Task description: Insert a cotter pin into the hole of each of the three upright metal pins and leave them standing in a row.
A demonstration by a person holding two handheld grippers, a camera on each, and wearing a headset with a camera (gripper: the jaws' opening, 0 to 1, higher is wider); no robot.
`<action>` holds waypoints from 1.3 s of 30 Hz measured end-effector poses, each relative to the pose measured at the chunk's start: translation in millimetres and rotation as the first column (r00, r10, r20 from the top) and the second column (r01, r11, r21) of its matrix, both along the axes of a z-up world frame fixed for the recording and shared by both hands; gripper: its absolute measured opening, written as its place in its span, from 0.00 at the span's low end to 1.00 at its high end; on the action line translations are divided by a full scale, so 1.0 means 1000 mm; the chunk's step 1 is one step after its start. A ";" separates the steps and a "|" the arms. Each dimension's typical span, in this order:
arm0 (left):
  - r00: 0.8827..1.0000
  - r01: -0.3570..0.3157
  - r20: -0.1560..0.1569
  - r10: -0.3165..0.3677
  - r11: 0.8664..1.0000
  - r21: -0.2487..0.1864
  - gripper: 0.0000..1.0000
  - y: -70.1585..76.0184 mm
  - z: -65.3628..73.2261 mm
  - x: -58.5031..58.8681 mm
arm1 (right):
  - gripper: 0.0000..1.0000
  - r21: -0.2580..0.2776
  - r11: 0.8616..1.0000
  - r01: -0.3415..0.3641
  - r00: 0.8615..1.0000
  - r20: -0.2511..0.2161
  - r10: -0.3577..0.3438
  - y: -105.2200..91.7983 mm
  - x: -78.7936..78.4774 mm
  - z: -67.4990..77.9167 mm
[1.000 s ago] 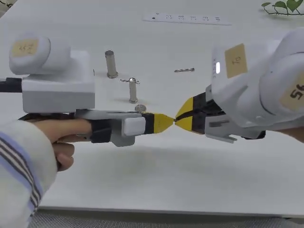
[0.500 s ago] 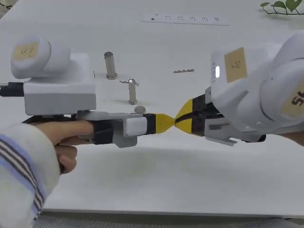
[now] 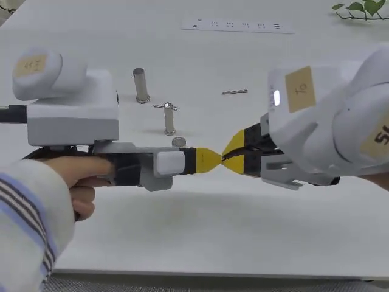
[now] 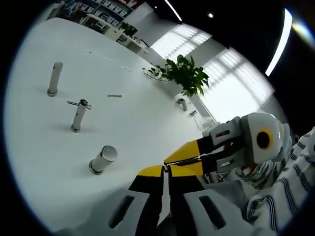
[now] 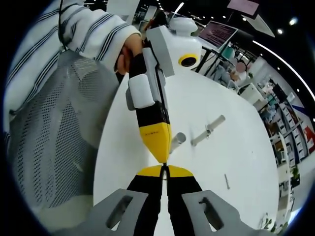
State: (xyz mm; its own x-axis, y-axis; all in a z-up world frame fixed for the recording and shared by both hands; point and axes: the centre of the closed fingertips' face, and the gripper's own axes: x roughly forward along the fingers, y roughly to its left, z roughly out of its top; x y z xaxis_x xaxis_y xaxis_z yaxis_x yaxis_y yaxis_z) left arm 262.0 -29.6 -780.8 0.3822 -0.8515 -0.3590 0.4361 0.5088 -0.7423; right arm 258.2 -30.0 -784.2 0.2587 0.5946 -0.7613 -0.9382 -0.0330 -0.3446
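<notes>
Three metal pins stand on the white table [image 3: 200, 225]: a far pin [image 3: 141, 85], a middle pin [image 3: 169, 118] with a cotter pin through its top, and a near pin [image 3: 179, 141] half hidden behind the left gripper. The left gripper [image 3: 217, 158] and right gripper [image 3: 226, 157] meet tip to tip above the table, both shut. In the left gripper view a thin wire, a cotter pin [image 4: 189, 159], lies along the right gripper's jaw seam and reaches my left gripper [image 4: 166, 169]. A second loose cotter pin [image 3: 235, 92] lies further back.
A white power strip [image 3: 238, 25] lies at the table's far side, with plant leaves [image 3: 364, 7] at the far right corner. The table's front edge [image 3: 200, 272] runs just below the grippers. A person's striped sleeve [image 3: 24, 225] is at the lower left.
The two grippers stay tip to tip and have drifted slightly lower and left in the view. The pins on the table have not moved.
</notes>
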 end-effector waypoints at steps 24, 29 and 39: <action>0.998 -0.003 -0.062 -0.002 0.997 -0.083 0.00 0.002 0.007 -0.007 | 0.06 0.066 0.997 -0.049 0.998 -0.035 0.051 0.002 -0.006 0.006; 0.999 0.014 -0.034 -0.016 0.997 -0.082 0.00 0.002 0.012 -0.009 | 0.13 0.117 0.992 -0.047 0.998 -0.045 0.052 0.004 -0.004 0.010; 0.981 0.124 0.149 -0.121 0.992 -0.008 0.00 0.004 0.019 -0.019 | 0.17 0.159 0.987 0.006 0.983 -0.184 0.024 -0.007 -0.008 0.011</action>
State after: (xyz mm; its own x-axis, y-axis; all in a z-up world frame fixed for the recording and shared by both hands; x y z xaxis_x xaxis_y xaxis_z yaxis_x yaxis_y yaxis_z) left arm 242.9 -25.3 -761.8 0.3225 -0.9006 -0.2916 0.5999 0.4327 -0.6729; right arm 249.9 -37.0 -773.6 0.1160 0.7131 -0.6914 -0.9860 -0.0010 -0.1665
